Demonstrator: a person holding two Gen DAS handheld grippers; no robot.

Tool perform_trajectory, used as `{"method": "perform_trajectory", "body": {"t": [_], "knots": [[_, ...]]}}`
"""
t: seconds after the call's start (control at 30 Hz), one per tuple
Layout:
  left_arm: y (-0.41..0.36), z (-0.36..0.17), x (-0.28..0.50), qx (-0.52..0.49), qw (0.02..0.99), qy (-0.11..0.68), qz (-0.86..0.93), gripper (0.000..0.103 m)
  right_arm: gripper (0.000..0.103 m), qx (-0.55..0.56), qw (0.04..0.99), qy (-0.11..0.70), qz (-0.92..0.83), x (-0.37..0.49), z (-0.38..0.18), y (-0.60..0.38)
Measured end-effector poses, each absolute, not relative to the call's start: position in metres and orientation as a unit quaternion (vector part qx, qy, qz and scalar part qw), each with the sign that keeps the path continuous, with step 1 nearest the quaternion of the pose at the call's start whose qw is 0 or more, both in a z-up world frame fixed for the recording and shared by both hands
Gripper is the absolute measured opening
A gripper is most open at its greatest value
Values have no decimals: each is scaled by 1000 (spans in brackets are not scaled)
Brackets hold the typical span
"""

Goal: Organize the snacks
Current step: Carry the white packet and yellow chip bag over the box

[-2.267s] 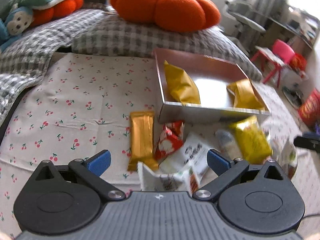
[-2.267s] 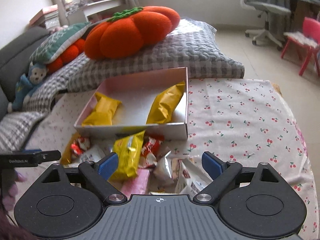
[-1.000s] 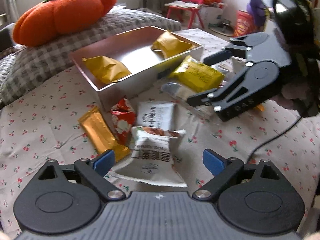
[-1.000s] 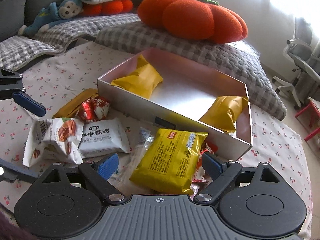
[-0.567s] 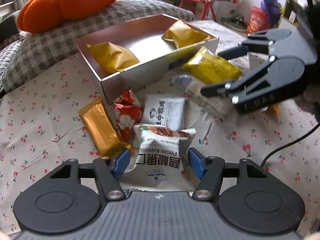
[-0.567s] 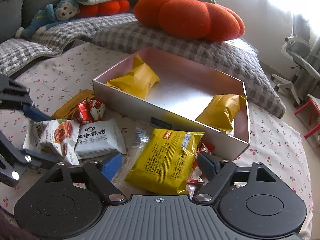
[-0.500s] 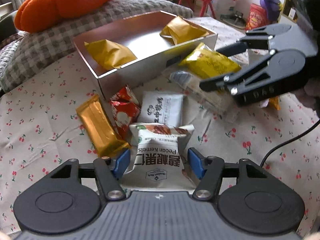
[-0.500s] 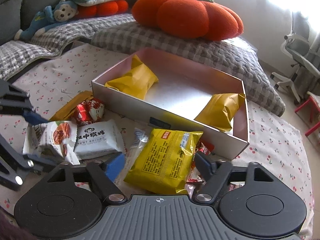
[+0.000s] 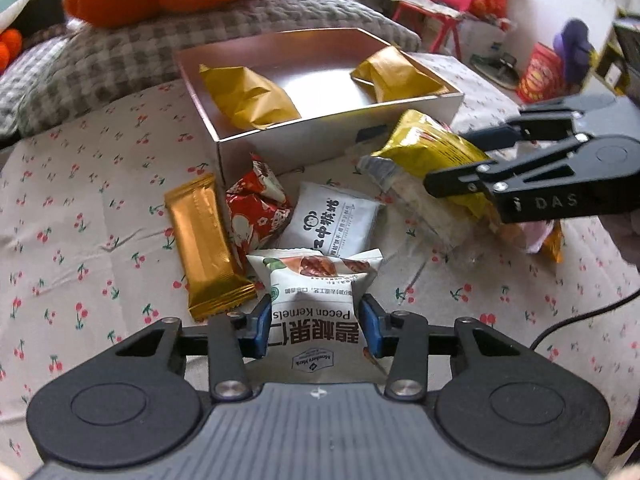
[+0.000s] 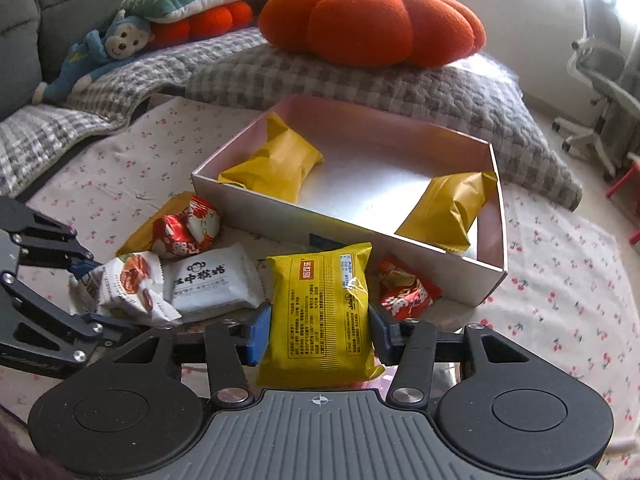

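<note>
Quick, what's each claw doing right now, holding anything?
Left claw: just closed onto the white pecan kernels packet, pads pressing its sides.
Right claw: just closed onto the yellow snack packet.

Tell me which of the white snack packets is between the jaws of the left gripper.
The pecan kernels packet, pinched by the left gripper. The other white packet, with a monkey face, lies free behind it.

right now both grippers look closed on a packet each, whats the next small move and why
Probably lift both straight up. The left gripper, jaws just closing, pinches the white pecan packet; the right gripper, also just closing, squeezes the yellow packet. Both packets lie on the cloth beside the box, whose wall they must clear.
</note>
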State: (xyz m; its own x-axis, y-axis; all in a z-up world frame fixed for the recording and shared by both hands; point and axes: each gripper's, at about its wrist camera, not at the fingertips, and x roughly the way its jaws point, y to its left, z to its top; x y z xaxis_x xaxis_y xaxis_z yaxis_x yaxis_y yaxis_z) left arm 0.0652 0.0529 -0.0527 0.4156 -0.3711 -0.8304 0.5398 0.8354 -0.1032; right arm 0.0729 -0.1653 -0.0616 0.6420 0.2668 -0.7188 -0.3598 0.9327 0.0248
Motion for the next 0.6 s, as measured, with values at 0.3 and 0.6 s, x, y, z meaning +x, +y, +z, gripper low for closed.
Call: {"method": "perform_trajectory", "body": {"t": [0.3,0.6], "knots": [[62,-47,69,36,841,479,-248,40,49,-29,898,402,178,70,-53,-172],[64,-36,68,20,852,472,-224,40,49,-13,895,408,179,68,-36,-179]]}}
